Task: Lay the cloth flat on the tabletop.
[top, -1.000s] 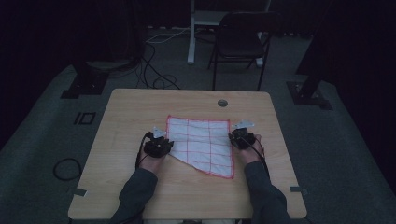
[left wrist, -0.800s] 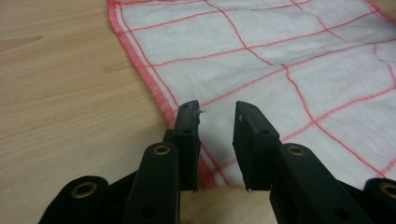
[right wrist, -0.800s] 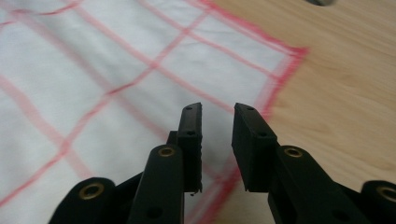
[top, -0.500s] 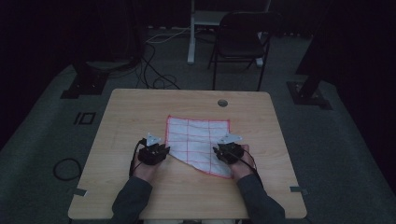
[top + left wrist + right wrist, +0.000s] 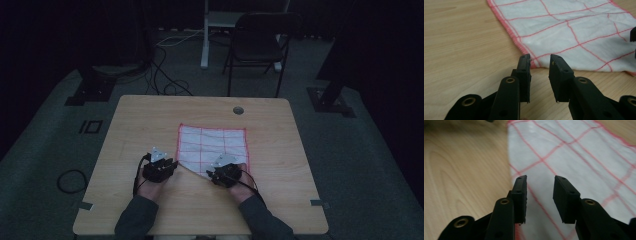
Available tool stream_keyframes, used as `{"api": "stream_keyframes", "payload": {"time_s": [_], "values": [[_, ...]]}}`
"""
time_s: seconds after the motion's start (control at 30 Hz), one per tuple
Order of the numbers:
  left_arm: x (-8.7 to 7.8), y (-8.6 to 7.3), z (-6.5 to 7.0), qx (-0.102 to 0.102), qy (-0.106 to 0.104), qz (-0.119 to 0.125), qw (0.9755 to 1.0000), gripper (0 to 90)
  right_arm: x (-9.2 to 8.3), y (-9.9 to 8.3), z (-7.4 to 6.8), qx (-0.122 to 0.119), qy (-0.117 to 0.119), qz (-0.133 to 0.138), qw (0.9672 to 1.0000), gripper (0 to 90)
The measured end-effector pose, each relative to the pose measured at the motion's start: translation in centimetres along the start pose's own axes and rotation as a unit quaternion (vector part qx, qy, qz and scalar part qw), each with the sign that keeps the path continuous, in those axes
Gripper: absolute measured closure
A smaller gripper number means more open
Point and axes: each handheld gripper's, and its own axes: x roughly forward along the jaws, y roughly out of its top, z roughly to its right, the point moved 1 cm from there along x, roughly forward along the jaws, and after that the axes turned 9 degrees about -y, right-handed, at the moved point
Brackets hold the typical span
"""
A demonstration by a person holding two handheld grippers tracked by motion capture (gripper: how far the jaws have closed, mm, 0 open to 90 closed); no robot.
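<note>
Dark sleeves enter at the near edge of the wooden table point(image 5: 140, 125), one forearm each side. Left gripper point(image 5: 160, 167) sits on bare wood just beside the near-left corner of the cloth point(image 5: 212, 145); in the left gripper view its jaws stand apart with nothing between them, tips at the red-stitched hem of the cloth point(image 5: 579, 27), not pressing it. Right gripper point(image 5: 223, 172) is at the cloth's near edge, right of the left one; the right gripper view shows it point(image 5: 540, 180) over the cloth point(image 5: 579, 155), jaws just been opening, a gap between them, no fabric pinched. Cloth: white, red grid lines, red border, lying flat at mid-table, near-left corner cut on a slant. Farther: small round hole point(image 5: 238, 110) near the far table edge. Beyond: dark folding chair point(image 5: 260, 45), cables point(image 5: 165, 75) on grey carpet.
</note>
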Motion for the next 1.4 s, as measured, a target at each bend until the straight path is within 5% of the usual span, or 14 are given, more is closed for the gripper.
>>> {"api": "stream_keyframes", "payload": {"time_s": [0.37,0.6,1.1,1.4], "values": [[-0.4,-0.3,-0.4,-0.007,0.007,0.008,0.9999,71.2,2.3,0.9,-2.6,-0.044,0.008,-0.022,0.9987,59.4],[-0.8,-0.2,-0.5,-0.009,0.01,0.014,0.9998,71.2,3.0,1.5,-2.6,-0.052,-0.002,-0.041,0.9978,81.2],[-1.2,-0.1,-0.5,-0.011,0.022,0.031,0.9992,72.1,1.4,2.4,-1.6,0.016,0.056,-0.017,0.9982,87.4],[-1.0,0.0,-0.2,-0.005,0.018,0.027,0.9994,72.4,1.3,2.5,2.0,0.08,0.048,-0.005,0.9956,87.5]]}}
